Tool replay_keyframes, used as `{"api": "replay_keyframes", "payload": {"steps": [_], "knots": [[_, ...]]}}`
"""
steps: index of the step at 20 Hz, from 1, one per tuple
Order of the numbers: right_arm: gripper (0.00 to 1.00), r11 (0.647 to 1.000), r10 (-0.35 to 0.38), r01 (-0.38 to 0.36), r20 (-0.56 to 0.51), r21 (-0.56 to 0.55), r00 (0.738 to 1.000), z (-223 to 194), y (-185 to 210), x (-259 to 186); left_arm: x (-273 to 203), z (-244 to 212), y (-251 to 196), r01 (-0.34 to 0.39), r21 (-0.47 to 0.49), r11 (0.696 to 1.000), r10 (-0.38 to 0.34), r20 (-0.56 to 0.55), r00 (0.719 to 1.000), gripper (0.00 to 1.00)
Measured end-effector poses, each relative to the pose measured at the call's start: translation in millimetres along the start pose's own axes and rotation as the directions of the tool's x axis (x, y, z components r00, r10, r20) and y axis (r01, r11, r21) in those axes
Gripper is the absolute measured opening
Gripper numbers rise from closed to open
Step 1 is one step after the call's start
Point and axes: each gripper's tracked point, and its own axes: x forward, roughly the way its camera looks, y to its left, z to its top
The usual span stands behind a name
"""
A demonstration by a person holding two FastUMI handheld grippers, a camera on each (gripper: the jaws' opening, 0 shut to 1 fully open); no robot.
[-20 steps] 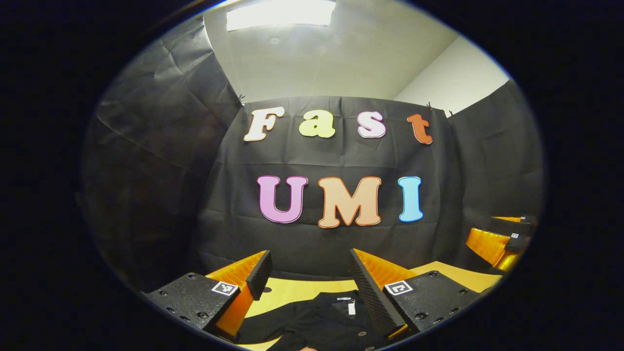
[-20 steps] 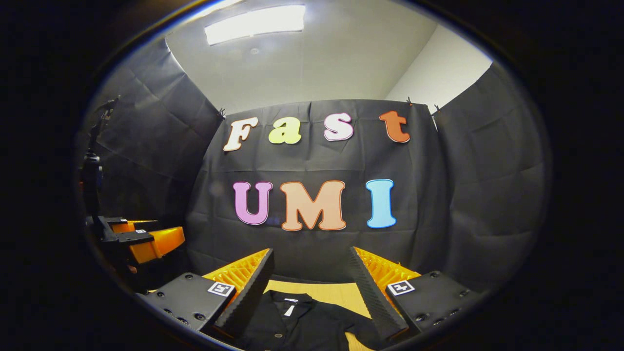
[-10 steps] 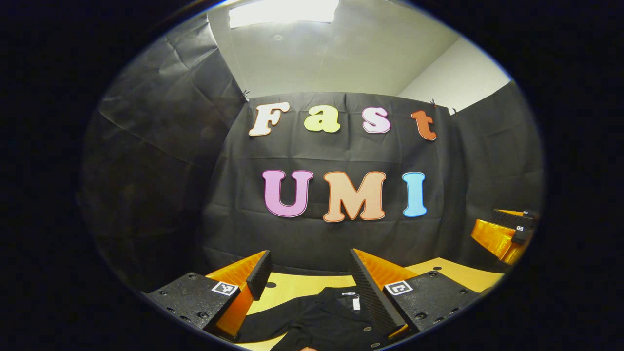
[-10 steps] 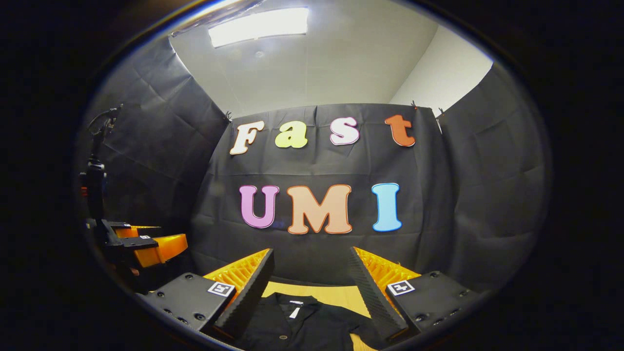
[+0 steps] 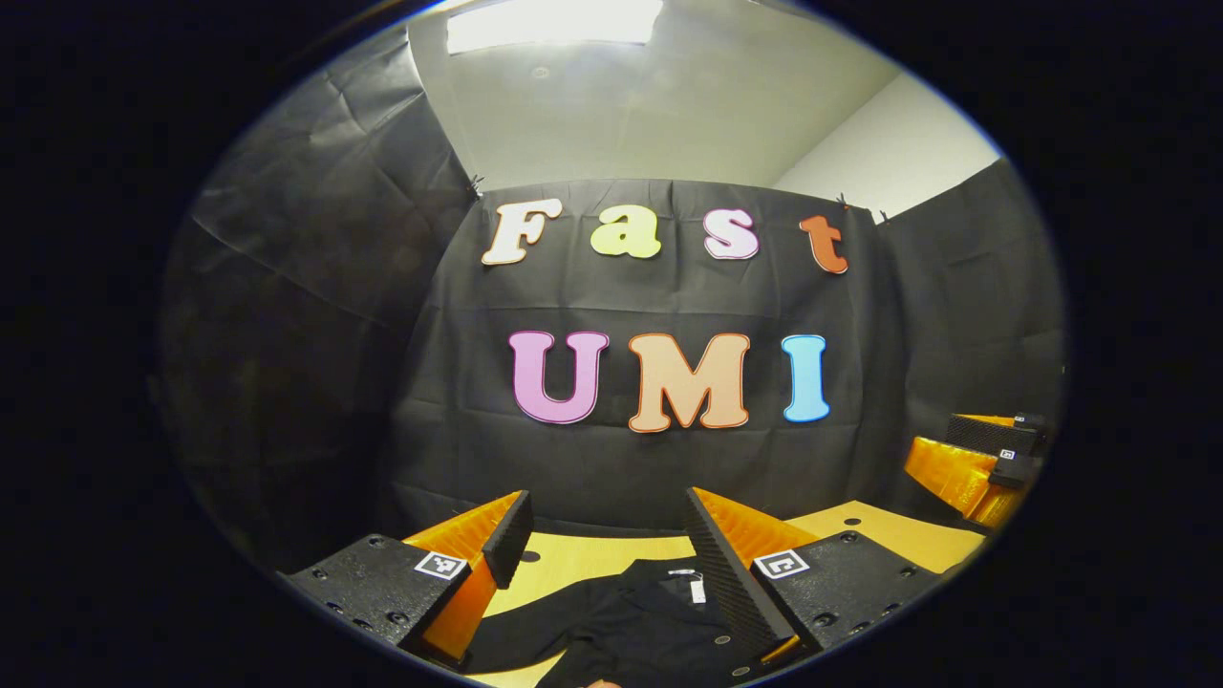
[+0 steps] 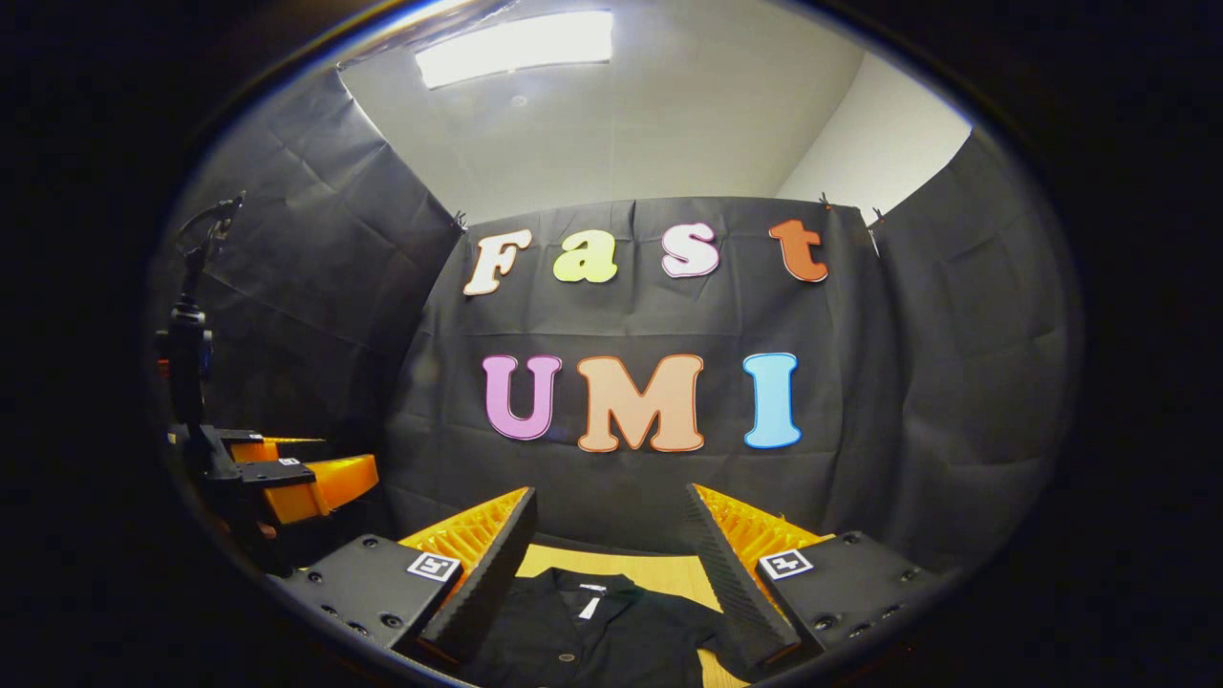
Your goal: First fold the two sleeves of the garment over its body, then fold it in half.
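Both the left gripper [image 5: 604,549] and right gripper [image 6: 611,549] hang wide open, holding nothing, above the shirt [image 6: 592,635]. Advise lowering each onto a sleeve cuff, at 9 and 3 o'clock, pinching only one layer.

A: What hangs behind everything?
B: Black cloth [image 5: 611,449], creased, pinned up by small clips [image 6: 824,200] along its top edge.

A: And above it?
B: A white ceiling [image 5: 669,105], with a bright light panel [image 6: 514,46] at about 11 o'clock.

A: Anything low down?
B: A yellowish table [image 5: 573,564] at 6 o'clock. A dark stand [image 6: 189,334] rises at 9 o'clock.
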Motion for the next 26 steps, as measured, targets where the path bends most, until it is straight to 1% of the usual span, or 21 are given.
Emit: {"api": "replay_keyframes", "payload": {"steps": [3, 5, 7, 12, 14, 17, 18, 19, 22, 25, 26], "knots": [[0.99, 1.0, 0.003, -0.003, -0.006, -0.003, 1.0, -2, -1, 1, 0, -3, 0, -0.001, -0.005, 1.0, 0.001, -0.004, 1.0, 0.92], [0.97, 1.0, 0.002, -0.002, -0.013, -0.002, 1.0, -4, -4, 1, -1, -3, -1, -0.002, -0.007, 1.0, 0.002, -0.007, 1.0, 0.92], [0.99, 1.0, 0.003, -0.003, -0.019, -0.005, 1.0, -7, -8, 0, 1, -5, -2, -0.004, -0.007, 1.0, 0.004, -0.012, 1.0, 0.92], [0.97, 1.0, -0.011, 0.009, -0.052, -0.028, 0.999, -19, -32, 3, 7, -9, -11, -0.009, -0.007, 1.0, 0.009, -0.02, 1.0, 0.92], [0.99, 0.999, -0.031, 0.029, -0.071, -0.035, 0.997, -27, -50, 5, 9, -10, -18, -0.011, -0.009, 1.0, 0.011, -0.023, 1.0, 0.92], [0.97, 0.997, -0.07, 0.066, -0.093, -0.04, 0.993, -37, -82, 7, 12, -13, -27, -0.013, -0.01, 1.0, 0.012, -0.03, 0.999, 0.92], [0.99, 0.996, -0.084, 0.079, -0.102, -0.05, 0.991, -42, -93, 8, 13, -13, -30, -0.012, -0.008, 1.0, 0.011, -0.03, 0.999, 0.92], [0.97, 0.994, -0.1, 0.093, -0.111, -0.065, 0.989, -48, -106, 9, 15, -13, -32, -0.012, -0.005, 1.0, 0.011, -0.031, 0.999, 0.92], [0.99, 0.986, -0.142, 0.127, -0.151, -0.106, 0.978, -67, -145, 10, 18, -15, -41, -0.012, 0.003, 1.0, 0.012, -0.034, 0.999, 0.92], [0.97, 0.978, -0.18, 0.154, -0.199, -0.14, 0.963, -91, -181, 8, 20, -17, -46, -0.019, 0.007, 1.0, 0.02, -0.045, 0.999, 0.92], [0.99, 0.975, -0.188, 0.156, -0.215, -0.157, 0.958, -98, -192, 7, 19, -20, -47, -0.023, 0.012, 1.0, 0.023, -0.049, 0.999, 0.92]]}}
